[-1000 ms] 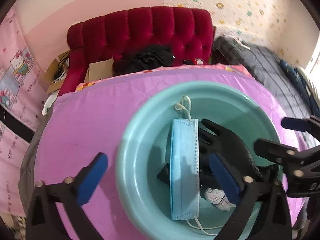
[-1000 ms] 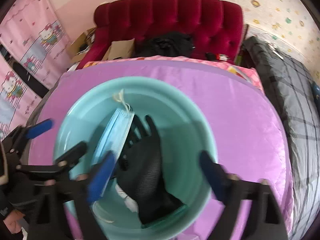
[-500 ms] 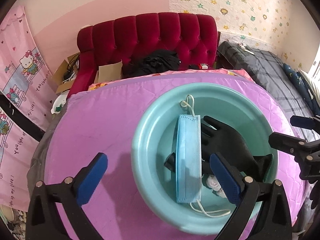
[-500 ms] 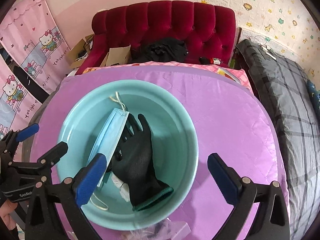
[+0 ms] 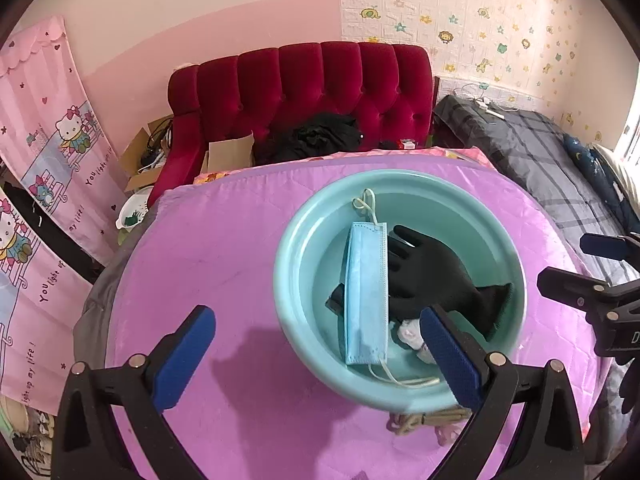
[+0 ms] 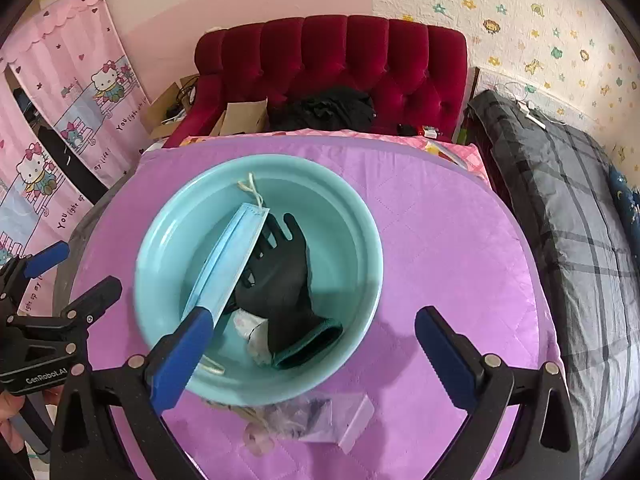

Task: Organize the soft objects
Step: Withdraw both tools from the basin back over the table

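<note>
Both tongs stand wide apart with nothing between their blue pads; the left tongs (image 5: pixel 320 356) hang above the near left part of the table, their right pad overlapping the near rim of the basin in the left wrist view; the right tongs (image 6: pixel 316 356) hang above the near edge, their left pad over the basin's near left rim, and neither touches anything. Just beyond them a teal plastic basin (image 6: pixel 352 216) sits on the purple quilted table (image 6: pixel 460 248), towards its near left side; inside lies a blue face mask (image 6: pixel 230 260) running lengthways from the far side to the near side, its pale ear loops trailing at both ends; a black glove (image 6: pixel 284 280) lies beside and partly under it, fingers pointing away and cuff towards the near rim; a small white crumpled cloth (image 6: pixel 250 330) lies between mask and glove near the cuff. Clear plastic wrapping (image 6: pixel 304 420) and a bit of twine lie on the table just outside the basin's near rim; a red tufted sofa (image 6: pixel 332 64) stands beyond the table's far edge.
</note>
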